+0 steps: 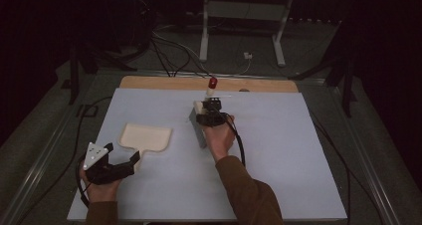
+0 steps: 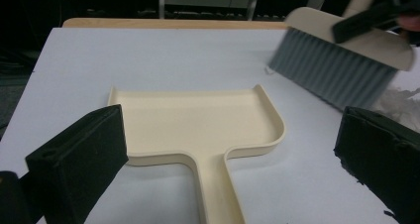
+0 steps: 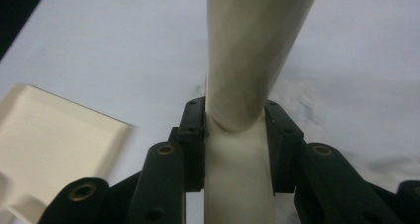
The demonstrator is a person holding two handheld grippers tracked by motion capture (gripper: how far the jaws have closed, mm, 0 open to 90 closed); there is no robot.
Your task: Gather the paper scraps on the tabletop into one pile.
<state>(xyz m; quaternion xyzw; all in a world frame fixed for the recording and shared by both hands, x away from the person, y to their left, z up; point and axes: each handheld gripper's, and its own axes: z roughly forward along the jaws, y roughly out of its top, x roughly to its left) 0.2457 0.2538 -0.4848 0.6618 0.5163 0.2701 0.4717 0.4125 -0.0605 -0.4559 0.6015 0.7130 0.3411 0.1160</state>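
On the left, the person's left gripper (image 1: 130, 160) hangs low over the pale blue-grey tabletop (image 1: 278, 185) near its front edge, jaws spread wide with nothing between the pads. Just ahead of those jaws lies the cream plastic dustpan (image 1: 148, 137), flat on the table, its short handle pointing back toward the left gripper; in the left gripper view the dustpan (image 2: 198, 125) sits between and beyond the two black pads, its handle running down toward the gap between them, though neither pad touches it. Further right and farther from the person, the right gripper (image 1: 213, 107) is pinched onto the cream handle of a small hand brush (image 1: 200, 123). The right gripper view shows both jaws pressed against the round handle (image 3: 237, 135) from either side, the handle rising straight up between them. The brush's cream back and grey bristles (image 2: 332, 73) hang below and to the left of that gripper, bristles down at the table surface, well apart from the dustpan's open edge. The brush handle ends in a red tip (image 1: 213, 82) beyond the right gripper, near the table's far wooden edge strip (image 1: 164, 82). A black cable (image 1: 241, 145) trails back from the right gripper along the person's brown sleeve (image 1: 246, 190).
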